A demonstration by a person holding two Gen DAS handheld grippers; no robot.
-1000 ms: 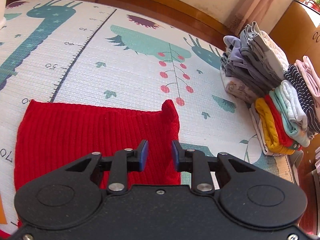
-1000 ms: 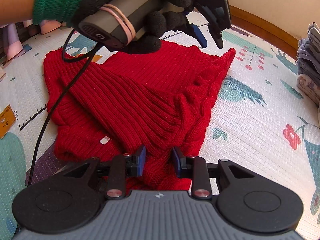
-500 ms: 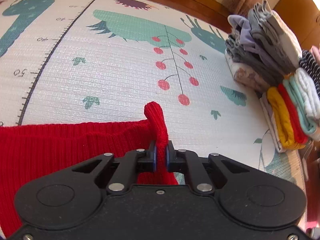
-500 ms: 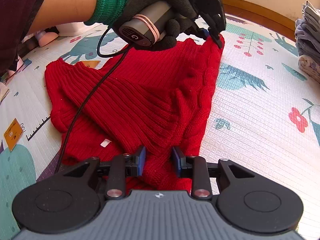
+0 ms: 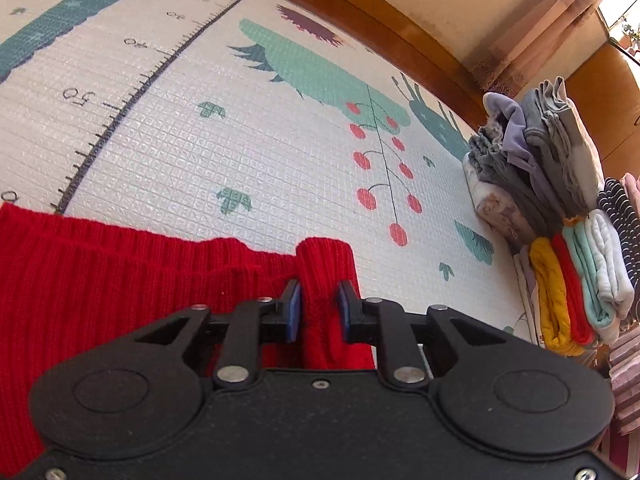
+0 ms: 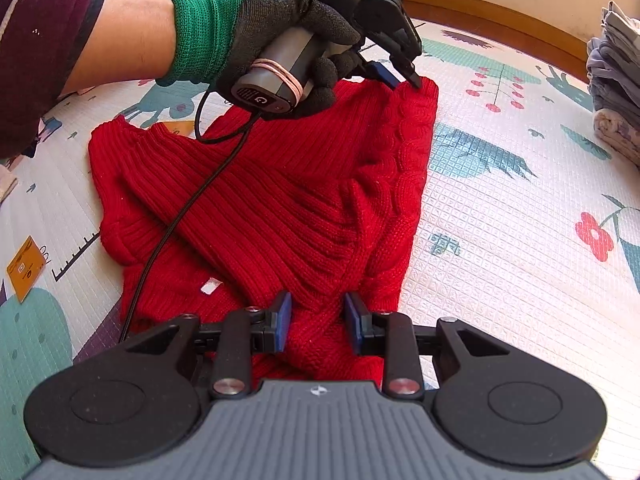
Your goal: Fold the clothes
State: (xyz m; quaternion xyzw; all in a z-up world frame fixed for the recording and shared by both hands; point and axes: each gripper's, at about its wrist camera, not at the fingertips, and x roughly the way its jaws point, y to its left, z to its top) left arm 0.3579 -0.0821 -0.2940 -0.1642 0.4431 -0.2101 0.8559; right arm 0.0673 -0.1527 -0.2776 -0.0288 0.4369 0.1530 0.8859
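Left gripper [image 5: 319, 308] has its jaws parted narrowly around a raised corner fold of the red sweater [image 6: 280, 200], the blue pads [image 5: 295, 312] just beside the knit on either side. Right gripper [image 6: 319, 322] stands wide open, straddling the sweater's near edge without pinching it. The sweater lies crumpled on the play mat [image 6: 520, 240]; folded clothes [image 5: 560, 216] are stacked well apart, at the mat's far edge.

The left wrist camera sits low over the play mat [image 5: 280, 152], facing a stack of folded clothes [image 5: 552, 200] by the far wall. The right wrist camera looks from the opposite end of the red knit sweater [image 6: 280, 208] (both views share it), close above it.
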